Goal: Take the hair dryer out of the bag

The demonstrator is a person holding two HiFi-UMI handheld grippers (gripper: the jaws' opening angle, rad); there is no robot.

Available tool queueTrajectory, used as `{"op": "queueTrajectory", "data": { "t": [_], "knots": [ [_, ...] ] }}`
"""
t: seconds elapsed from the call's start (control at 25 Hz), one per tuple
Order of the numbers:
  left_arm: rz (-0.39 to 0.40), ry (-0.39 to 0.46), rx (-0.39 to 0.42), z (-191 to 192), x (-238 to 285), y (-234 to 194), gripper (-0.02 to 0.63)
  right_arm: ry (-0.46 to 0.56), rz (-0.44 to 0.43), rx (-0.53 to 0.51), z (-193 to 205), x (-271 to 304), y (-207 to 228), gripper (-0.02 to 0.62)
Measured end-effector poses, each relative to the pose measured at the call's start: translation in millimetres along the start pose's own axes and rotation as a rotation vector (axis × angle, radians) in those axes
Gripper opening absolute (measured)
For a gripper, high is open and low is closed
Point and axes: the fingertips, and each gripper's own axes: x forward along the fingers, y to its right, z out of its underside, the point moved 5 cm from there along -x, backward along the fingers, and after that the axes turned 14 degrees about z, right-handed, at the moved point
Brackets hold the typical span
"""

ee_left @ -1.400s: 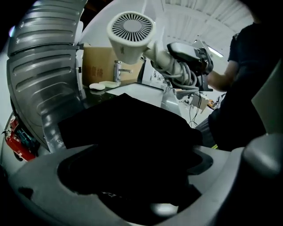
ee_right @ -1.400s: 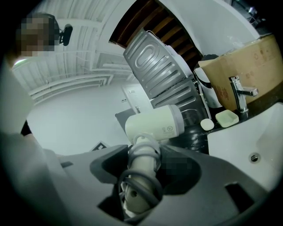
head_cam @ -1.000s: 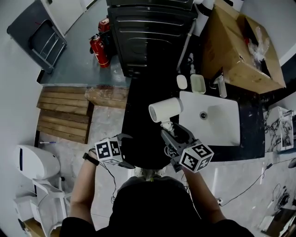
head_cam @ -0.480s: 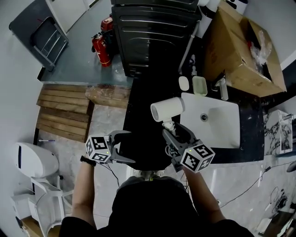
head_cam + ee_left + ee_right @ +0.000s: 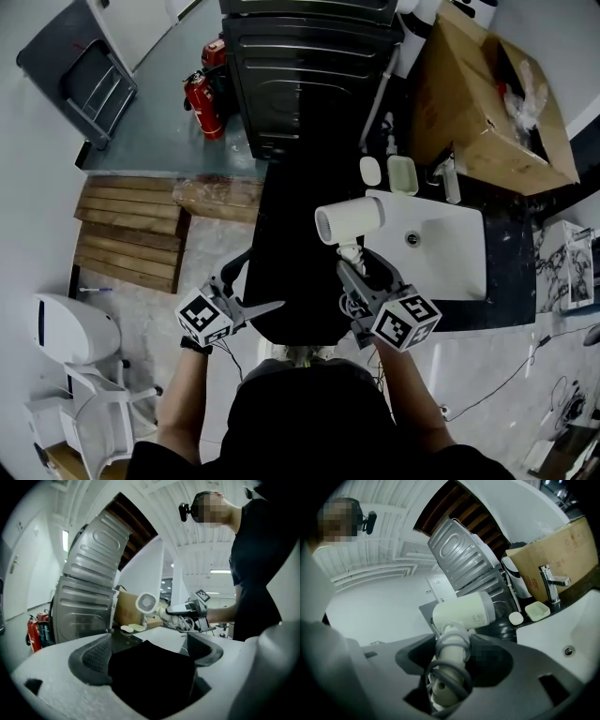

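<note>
The white hair dryer (image 5: 349, 221) is held up over the edge of the sink, with my right gripper (image 5: 361, 272) shut on its handle and the coiled cord. In the right gripper view its barrel (image 5: 464, 612) lies crosswise above the jaws of the right gripper (image 5: 452, 663). My left gripper (image 5: 255, 286) is low on the left, pointing up and right. Black bag fabric (image 5: 150, 672) fills the space between the jaws of the left gripper (image 5: 150, 653). In the head view the bag is lost against the black counter (image 5: 291, 234). The left gripper view also shows the hair dryer (image 5: 146, 603).
A white sink (image 5: 441, 253) with a faucet (image 5: 448, 173) and a soap dish (image 5: 401, 173) lies to the right. Behind it stands a cardboard box (image 5: 487, 94). A dark appliance (image 5: 300, 66) is at the back, with a fire extinguisher (image 5: 202, 98) and a wooden pallet (image 5: 131, 230) on the left.
My left gripper has risen and swung out to the left, turning so that its jaws point up and right. The hair dryer and my right gripper have barely shifted.
</note>
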Motion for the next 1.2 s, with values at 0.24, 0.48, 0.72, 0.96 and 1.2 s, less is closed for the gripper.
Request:
{"op": "queueTrajectory", "data": {
  "t": [0.24, 0.48, 0.72, 0.96, 1.2],
  "knots": [
    [-0.239, 0.066, 0.096, -33, -18, -6, 0.52, 0.031, 0.005, -0.002, -10, -5, 1, 0.241],
    [-0.423, 0.107, 0.133, -48, -40, -9, 0.52, 0.052, 0.01, -0.001, -17, -12, 0, 0.241],
    [-0.494, 0.155, 0.112, -48, -49, -5, 0.518, 0.063, 0.007, -0.002, -20, -18, -1, 0.241],
    [-0.55, 0.145, 0.121, -42, -55, -2, 0.517, 0.067, 0.009, -0.003, -21, -22, -5, 0.241],
    [-0.576, 0.13, 0.097, -39, -53, 6, 0.508, 0.075, 0.01, 0.001, -20, -27, -4, 0.241]
  ]
}}
